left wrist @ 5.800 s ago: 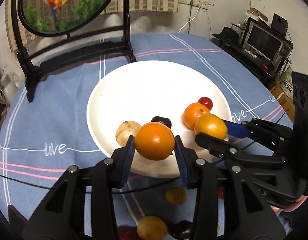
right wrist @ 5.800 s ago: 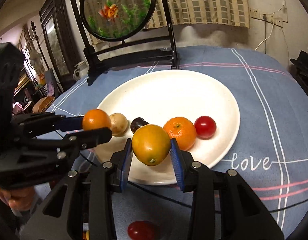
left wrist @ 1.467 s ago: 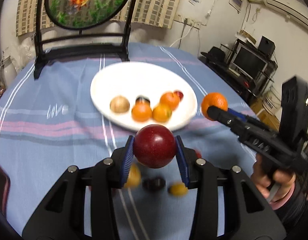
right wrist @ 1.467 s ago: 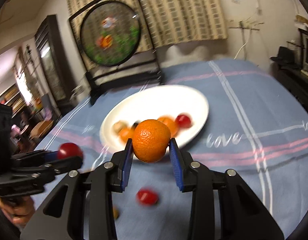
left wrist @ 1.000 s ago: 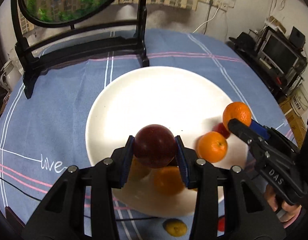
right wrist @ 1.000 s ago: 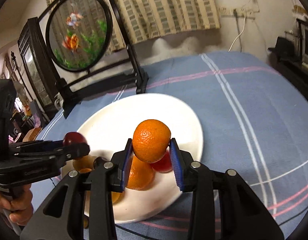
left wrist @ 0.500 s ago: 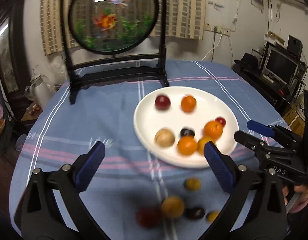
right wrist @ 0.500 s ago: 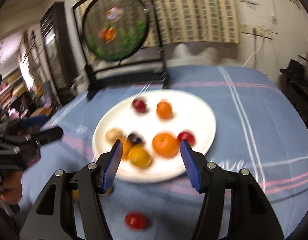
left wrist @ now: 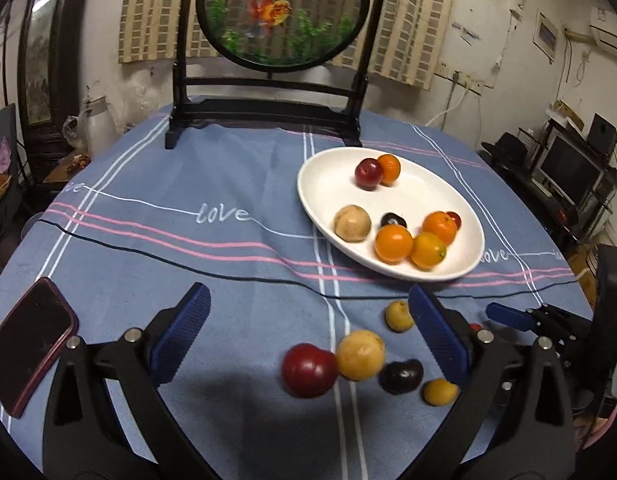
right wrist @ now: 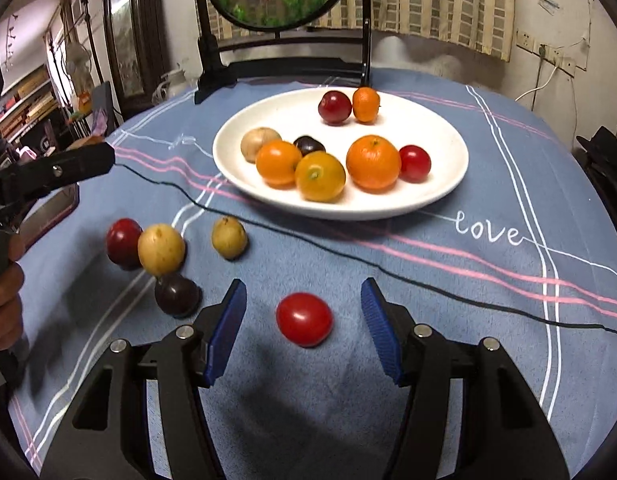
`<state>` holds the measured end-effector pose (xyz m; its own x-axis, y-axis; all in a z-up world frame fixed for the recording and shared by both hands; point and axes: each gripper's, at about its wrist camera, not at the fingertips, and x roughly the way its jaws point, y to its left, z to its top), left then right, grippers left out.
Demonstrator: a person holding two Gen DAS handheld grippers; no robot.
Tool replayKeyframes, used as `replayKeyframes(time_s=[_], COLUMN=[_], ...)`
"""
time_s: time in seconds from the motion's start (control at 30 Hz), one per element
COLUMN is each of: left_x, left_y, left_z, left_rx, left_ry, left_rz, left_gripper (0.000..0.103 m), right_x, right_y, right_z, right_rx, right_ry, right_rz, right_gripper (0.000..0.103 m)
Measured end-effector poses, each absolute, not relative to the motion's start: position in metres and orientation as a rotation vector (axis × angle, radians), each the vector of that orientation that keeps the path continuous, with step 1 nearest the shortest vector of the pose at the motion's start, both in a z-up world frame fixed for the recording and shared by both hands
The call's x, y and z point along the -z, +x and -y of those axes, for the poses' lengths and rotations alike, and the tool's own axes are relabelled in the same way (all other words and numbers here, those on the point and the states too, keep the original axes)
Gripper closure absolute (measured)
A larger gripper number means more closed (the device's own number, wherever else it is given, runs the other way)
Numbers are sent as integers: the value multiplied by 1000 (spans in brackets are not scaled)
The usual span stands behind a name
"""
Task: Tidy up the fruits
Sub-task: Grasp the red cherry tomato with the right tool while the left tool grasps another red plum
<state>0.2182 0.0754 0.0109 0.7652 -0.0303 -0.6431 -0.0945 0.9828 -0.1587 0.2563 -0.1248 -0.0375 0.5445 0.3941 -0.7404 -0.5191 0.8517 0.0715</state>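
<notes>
A white plate (left wrist: 320, 184) (right wrist: 440, 136) on the blue cloth holds several fruits, among them a dark red plum (left wrist: 368, 173) (right wrist: 335, 107) and an orange (left wrist: 389, 168) (right wrist: 366, 104) at its far side. Loose fruits lie on the cloth in front of it: a red plum (left wrist: 309, 369) (right wrist: 123, 242), a yellow fruit (left wrist: 360, 355) (right wrist: 161, 249), a dark plum (left wrist: 401, 376) (right wrist: 177, 295), small yellow fruits (left wrist: 399, 315) (right wrist: 229, 237) and a red tomato (right wrist: 304, 319). My left gripper (left wrist: 308, 340) is open and empty over the loose fruits. My right gripper (right wrist: 304, 332) is open and empty around the tomato.
A black framed goldfish screen (left wrist: 282, 12) stands at the table's far edge. A phone (left wrist: 28, 344) lies at the left. A thin black cable (left wrist: 188, 268) (right wrist: 388, 268) crosses the cloth in front of the plate. Shelves and electronics (left wrist: 568, 168) stand to the right.
Both grippers let go of the plum and the orange on the plate's far side, opened, and pulled back and down to the loose fruits near the table's front.
</notes>
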Motion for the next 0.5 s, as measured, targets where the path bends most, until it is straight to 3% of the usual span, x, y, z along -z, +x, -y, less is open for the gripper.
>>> replayKeyframes(time_s=[0.17, 0.33, 0.5], left_x=[-12, -12, -12], left_y=[216, 216, 214], left_z=[-79, -85, -86], left_rx=[-34, -44, -54], left_ry=[-194, -221, -209], left_rz=[-702, -704, -699], left_gripper=[2, 2, 2], right_x=[43, 47, 49], right_y=[253, 254, 256], right_z=[120, 119, 119], right_rx=[-552, -536, -527], right_ry=[-197, -215, -222], right_rz=[-853, -863, -869], right_gripper=[43, 53, 55])
